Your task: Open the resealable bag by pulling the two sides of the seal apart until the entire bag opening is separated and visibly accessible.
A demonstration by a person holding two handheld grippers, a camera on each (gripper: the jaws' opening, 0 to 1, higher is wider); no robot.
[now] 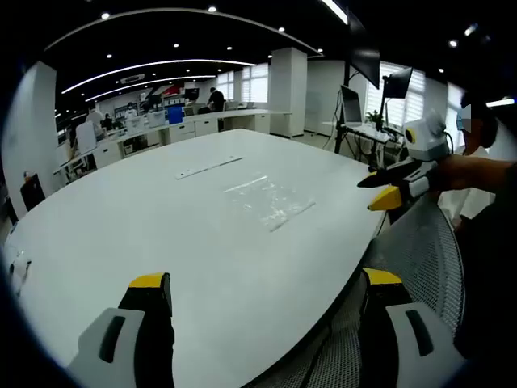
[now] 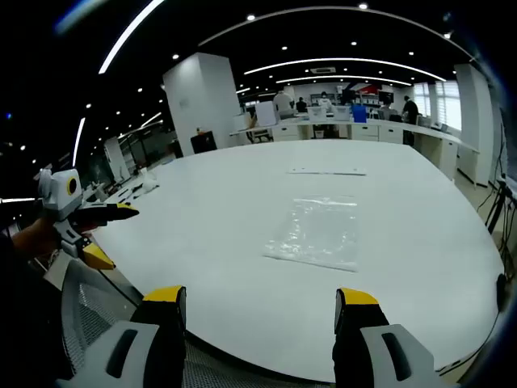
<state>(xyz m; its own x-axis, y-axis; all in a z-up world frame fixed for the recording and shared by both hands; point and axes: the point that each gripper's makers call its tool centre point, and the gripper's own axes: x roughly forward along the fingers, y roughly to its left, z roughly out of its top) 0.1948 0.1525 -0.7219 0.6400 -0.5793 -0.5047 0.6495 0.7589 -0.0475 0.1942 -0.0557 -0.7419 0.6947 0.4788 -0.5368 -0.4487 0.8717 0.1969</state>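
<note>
A clear resealable bag [image 1: 271,202] lies flat on the white oval table [image 1: 161,226], empty and untouched. My left gripper [image 1: 265,281] is open, hovering at the table's near edge well short of the bag. My right gripper [image 1: 373,192] comes in from the right beside the table edge, its jaws apart and a hand behind it. In the right gripper view the bag [image 2: 317,230] lies ahead of my open right gripper [image 2: 260,297], a good way beyond its jaws. The left gripper [image 2: 113,234] shows at the far left, off the table [image 2: 226,210], jaws apart.
A thin white strip [image 1: 208,167] lies on the table beyond the bag, seen also as the strip [image 2: 327,171] in the right gripper view. A grey mesh chair [image 1: 420,250] stands at the table edge below the grippers. Desks, monitors and people sit far behind.
</note>
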